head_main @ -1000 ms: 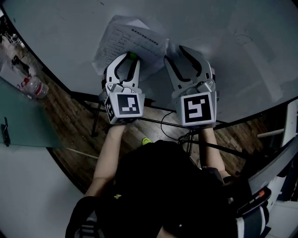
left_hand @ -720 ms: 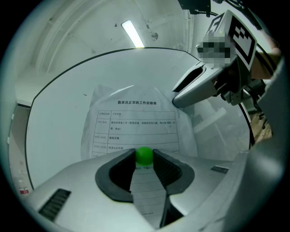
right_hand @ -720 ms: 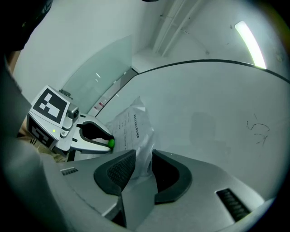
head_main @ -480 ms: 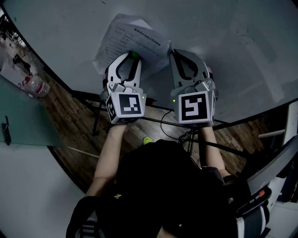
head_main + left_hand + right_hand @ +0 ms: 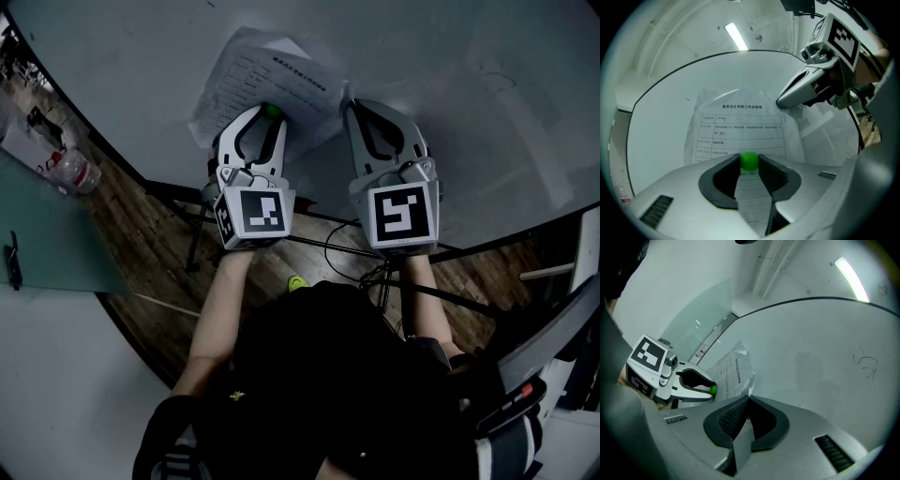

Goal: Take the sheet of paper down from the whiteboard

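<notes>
Jaws of the left gripper (image 5: 266, 114) sit at a middling width, closed on a small round green magnet (image 5: 749, 160), the button that pins a white printed sheet of paper (image 5: 740, 123) to a large white whiteboard (image 5: 450, 84). The pads touch the magnet on both sides. Beside it, the right gripper (image 5: 749, 401) has just been closing. Its jaws now stand narrow, tips all but together at the sheet's right-hand edge, where they appear to nip the crinkled margin. Both tools point level at the board, side by side and near each other. The split of work looks deliberate: one hand takes the magnet so that it can be lifted off, while the other secures the paper so that it does not slide or drop once nothing pins it. The sheet is not yet down and lies against the board, rumpled at its edges. Pulling the magnet away is the likely next step, and a weak pinch on so thin an edge could let the paper slip.
</notes>
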### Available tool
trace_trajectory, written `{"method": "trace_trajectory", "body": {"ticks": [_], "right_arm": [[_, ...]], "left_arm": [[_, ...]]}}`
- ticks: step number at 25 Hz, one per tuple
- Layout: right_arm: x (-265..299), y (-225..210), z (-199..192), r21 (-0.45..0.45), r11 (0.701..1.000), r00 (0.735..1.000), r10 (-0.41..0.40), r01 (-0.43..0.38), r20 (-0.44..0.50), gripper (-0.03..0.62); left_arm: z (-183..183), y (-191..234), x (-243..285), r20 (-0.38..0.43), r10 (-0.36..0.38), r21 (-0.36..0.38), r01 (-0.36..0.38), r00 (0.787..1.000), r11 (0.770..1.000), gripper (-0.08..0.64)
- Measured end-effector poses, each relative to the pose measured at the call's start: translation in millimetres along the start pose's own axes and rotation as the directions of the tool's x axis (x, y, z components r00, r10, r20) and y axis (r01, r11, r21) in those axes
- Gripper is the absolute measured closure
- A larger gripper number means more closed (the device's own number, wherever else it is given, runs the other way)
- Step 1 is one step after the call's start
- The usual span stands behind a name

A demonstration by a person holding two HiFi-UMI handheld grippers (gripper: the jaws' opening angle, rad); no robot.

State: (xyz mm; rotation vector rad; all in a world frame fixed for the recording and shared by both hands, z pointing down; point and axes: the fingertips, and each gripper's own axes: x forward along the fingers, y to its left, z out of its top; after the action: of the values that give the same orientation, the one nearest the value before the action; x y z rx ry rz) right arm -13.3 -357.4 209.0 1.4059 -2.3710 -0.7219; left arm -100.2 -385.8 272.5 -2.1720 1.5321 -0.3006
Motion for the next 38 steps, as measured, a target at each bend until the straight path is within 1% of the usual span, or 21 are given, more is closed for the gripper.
{"method": "trace_trajectory", "body": {"ticks": [8,13,20,27,31,36,38], "right_arm": [[0.1,-1.1,0.4,0.032,0.999,1.0,0.006,-0.006,0.006,0.555],[0.6,-1.8,0.5,0.049,0.999,1.0,0.007,-0.008,0.011,0.557],[1.6,-1.9,-4.0,0.072,0.997,1.0,0.015,-0.015,0.004,0.557],[5.9,-5.3,-8.7,0.096,0.995,1.0,0.02,-0.02,-0.004,0.557],[6.5,-7.9,-14.4,0.11,0.994,1.0,0.019,-0.018,-0.012,0.557],[10.6,-6.4,-16.3,0.135,0.99,0.999,0.037,-0.035,-0.011,0.557],[9.7,-5.0,-20.7,0.151,0.987,0.999,0.052,-0.05,-0.009,0.557]], "left_arm": [[-0.8,-1.0,-1.3,0.0,-0.012,0.017,0.012,1.0,1.0,0.439],[-4.5,-4.5,-1.6,-0.01,-0.031,0.028,0.031,0.999,0.999,0.439],[3.7,-9.3,-10.8,0.024,-0.053,0.018,0.053,0.998,0.998,0.439],[4.0,2.8,-30.5,0.021,-0.04,-0.008,0.04,0.999,0.999,0.439],[13.5,6.5,-42.1,0.041,-0.042,-0.023,0.043,0.998,0.999,0.439],[23.0,7.4,-49.5,0.061,-0.08,-0.102,0.086,0.995,0.991,0.439],[22.5,2.3,-51.0,0.063,-0.1,-0.119,0.107,0.993,0.987,0.439]]}}
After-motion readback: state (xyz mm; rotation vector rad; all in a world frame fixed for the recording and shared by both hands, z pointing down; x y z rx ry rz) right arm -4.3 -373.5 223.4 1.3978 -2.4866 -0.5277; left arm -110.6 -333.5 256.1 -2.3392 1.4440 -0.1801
